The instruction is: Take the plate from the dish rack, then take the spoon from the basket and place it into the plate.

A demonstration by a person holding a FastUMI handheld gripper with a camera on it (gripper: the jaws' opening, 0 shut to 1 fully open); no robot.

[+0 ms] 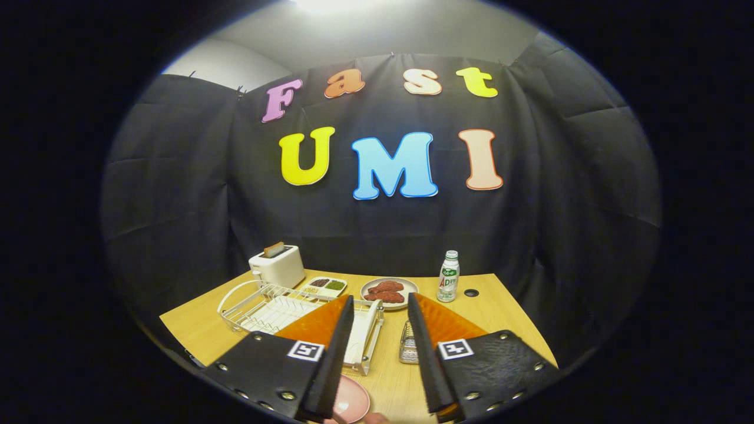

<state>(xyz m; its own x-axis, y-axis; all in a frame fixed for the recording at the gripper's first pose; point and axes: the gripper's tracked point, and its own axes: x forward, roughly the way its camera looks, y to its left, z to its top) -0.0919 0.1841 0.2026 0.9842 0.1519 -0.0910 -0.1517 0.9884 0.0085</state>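
On the tabletop (pixel 506 318), ahead of your gripper (pixel 380 306): stock as follows.

Jaws: spread apart, nothing between them; bare wood shows in the gap.

Plate: pink plate (pixel 351 400), flat on the tabletop close under the left finger, near you. Part of it is hidden by that finger. It looks already out of the rack, so that step reads as done.

Dish rack: white wire dish rack (pixel 265 306), beyond and partly behind the left finger. I cannot tell what else sits in it.

Basket: small metal mesh basket (pixel 407 347), just inside the right finger, beside the rack's near corner. The spoon is not clear to me; expect its handle to stand up from the basket.

Spoon handling (judged): light, stiff, smooth and likely slippery. Take it by the handle, across the narrow sides, well above the basket rim, and lift straight up so the basket does not tip.

Plate handling (judged): hard, breakable, slick. Lower the spoon in gently; do not drop it.

Other stock, far side: white toaster (pixel 277 266) with a slice of bread in its slot; divided dish (pixel 326 286) of small foods; grey plate of meat (pixel 389 292); drink bottle (pixel 449 277).

Next for you: swing right and bring the open jaws over the basket.
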